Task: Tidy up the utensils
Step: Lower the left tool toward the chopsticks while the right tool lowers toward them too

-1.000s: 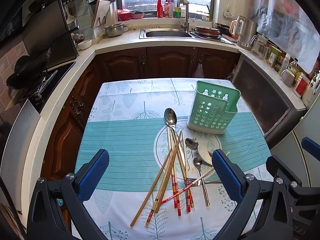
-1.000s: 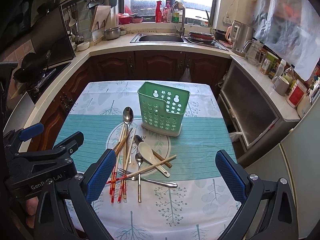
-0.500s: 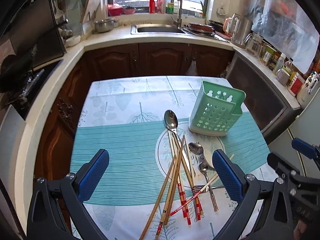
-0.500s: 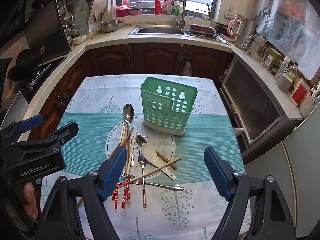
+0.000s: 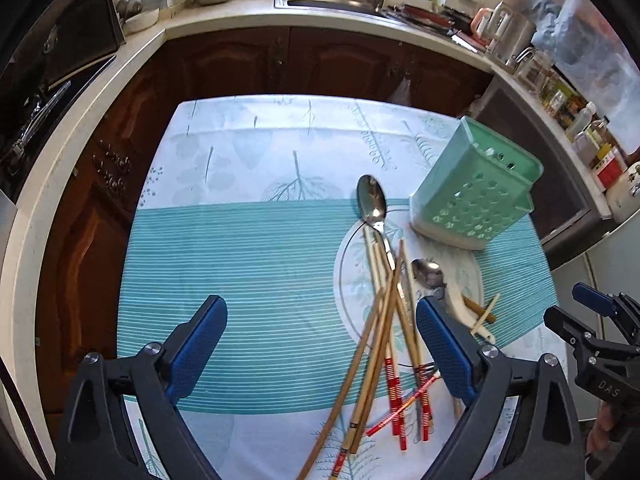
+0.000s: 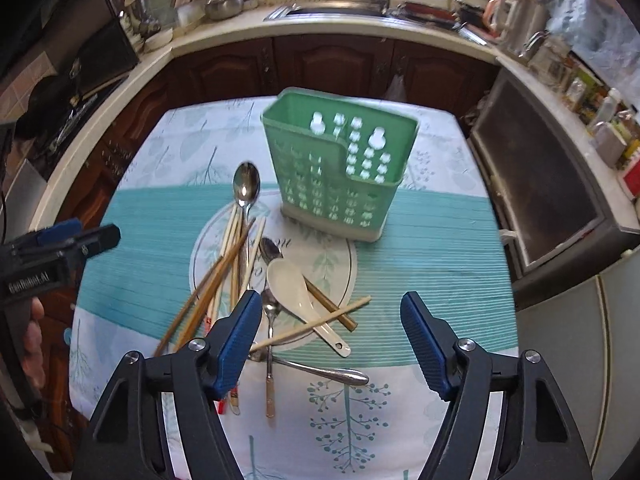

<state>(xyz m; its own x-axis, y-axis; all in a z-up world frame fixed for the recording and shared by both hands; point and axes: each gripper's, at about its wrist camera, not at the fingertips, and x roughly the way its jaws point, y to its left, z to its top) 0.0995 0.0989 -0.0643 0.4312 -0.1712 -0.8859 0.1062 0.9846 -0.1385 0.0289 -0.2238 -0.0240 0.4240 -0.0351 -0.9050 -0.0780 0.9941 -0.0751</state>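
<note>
A green perforated utensil caddy (image 6: pixel 340 168) stands upright on the table; it also shows in the left wrist view (image 5: pixel 476 196). In front of it lies a loose pile: a large steel spoon (image 6: pixel 246 188), several wooden chopsticks (image 5: pixel 376 340), a white ceramic spoon (image 6: pixel 296 292), a small steel spoon (image 6: pixel 270 344) and a steel handle (image 6: pixel 332 372). My left gripper (image 5: pixel 320 348) is open and empty, above the chopsticks' left side. My right gripper (image 6: pixel 332 340) is open and empty, above the white spoon and the near end of the pile.
The table wears a teal striped cloth (image 5: pixel 240 264) with a round print under the pile. Dark wood cabinets (image 6: pixel 340 64) and a counter with sink (image 5: pixel 320 0) wrap round the back. A stove (image 5: pixel 32 120) is left, a dark appliance (image 6: pixel 548 200) right.
Both grippers have moved forward and down toward the utensil pile. The right gripper's fingers stand closer together than a second ago. The utensils and caddy have not moved.
</note>
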